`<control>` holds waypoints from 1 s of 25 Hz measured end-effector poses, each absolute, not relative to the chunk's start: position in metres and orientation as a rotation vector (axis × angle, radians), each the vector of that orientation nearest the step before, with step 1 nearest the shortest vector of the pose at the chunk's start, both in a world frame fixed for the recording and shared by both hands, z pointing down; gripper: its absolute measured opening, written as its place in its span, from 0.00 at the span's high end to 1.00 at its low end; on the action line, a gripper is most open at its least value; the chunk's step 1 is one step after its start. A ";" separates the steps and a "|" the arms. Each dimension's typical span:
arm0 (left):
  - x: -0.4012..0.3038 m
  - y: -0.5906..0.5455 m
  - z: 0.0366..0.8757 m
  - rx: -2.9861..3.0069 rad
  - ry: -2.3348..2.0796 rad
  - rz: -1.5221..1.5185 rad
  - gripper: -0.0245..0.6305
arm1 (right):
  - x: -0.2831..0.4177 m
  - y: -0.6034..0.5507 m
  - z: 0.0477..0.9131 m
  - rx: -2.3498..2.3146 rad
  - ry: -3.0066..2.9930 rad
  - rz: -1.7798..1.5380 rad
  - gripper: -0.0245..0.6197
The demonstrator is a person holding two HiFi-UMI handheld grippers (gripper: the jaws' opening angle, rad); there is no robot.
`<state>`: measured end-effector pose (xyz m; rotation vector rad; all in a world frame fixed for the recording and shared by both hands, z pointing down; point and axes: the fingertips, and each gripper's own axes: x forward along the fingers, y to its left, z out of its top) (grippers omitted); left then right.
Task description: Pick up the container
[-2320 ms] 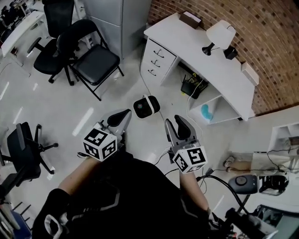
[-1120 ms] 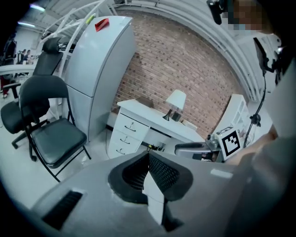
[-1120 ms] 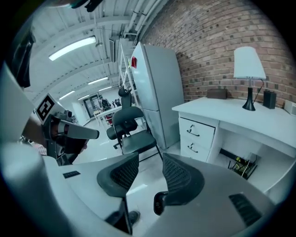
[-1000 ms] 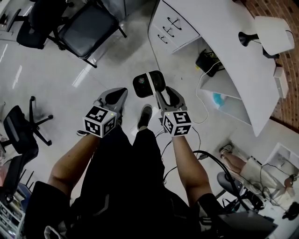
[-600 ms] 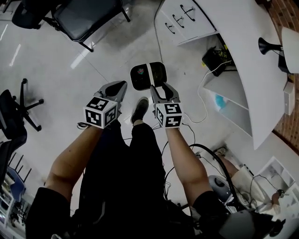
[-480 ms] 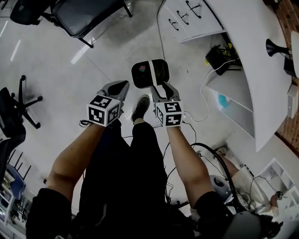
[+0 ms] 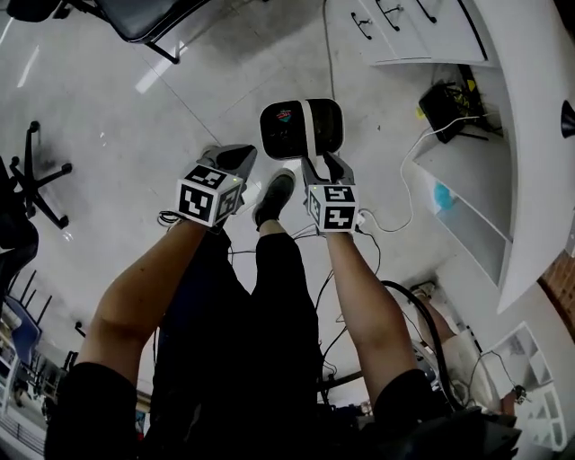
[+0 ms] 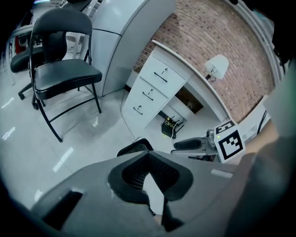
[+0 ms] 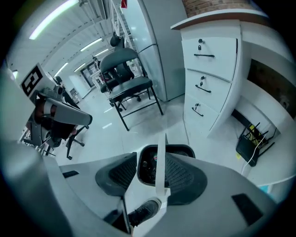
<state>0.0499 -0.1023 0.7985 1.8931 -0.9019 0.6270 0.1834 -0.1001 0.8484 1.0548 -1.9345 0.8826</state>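
Head view looks down on the container [image 7: 289,128], a small black bin with rounded corners, a white band [image 7: 312,126] across its middle and colourful rubbish inside. It stands on the pale glossy floor [image 7: 135,117], just beyond the person's shoe [image 7: 274,191] and near the drawers [image 7: 404,27] of a white desk [image 7: 530,135]. The right gripper [image 7: 325,165] has just been opening its jaws; the band lines up with their gap, pads pressing nothing. The left gripper [image 7: 243,154] is closed and empty. A black chair [image 8: 60,74] and brick wall [image 8: 217,32] stand behind
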 end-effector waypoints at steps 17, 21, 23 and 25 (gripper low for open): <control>0.049 -0.094 0.870 1.787 -0.925 0.633 0.95 | 0.184 -0.113 0.956 1.013 -1.794 0.846 0.70; 0.044 -0.090 0.878 1.784 -0.921 0.644 0.95 | 0.183 -0.115 0.965 1.027 -1.789 0.844 0.71; 0.041 -0.088 0.881 1.782 -0.924 0.645 0.95 | 0.182 -0.116 0.968 1.028 -1.790 0.834 0.72; 0.038 -0.087 0.883 1.780 -0.928 0.642 0.95 | 0.181 -0.115 0.972 1.017 -1.787 0.820 0.73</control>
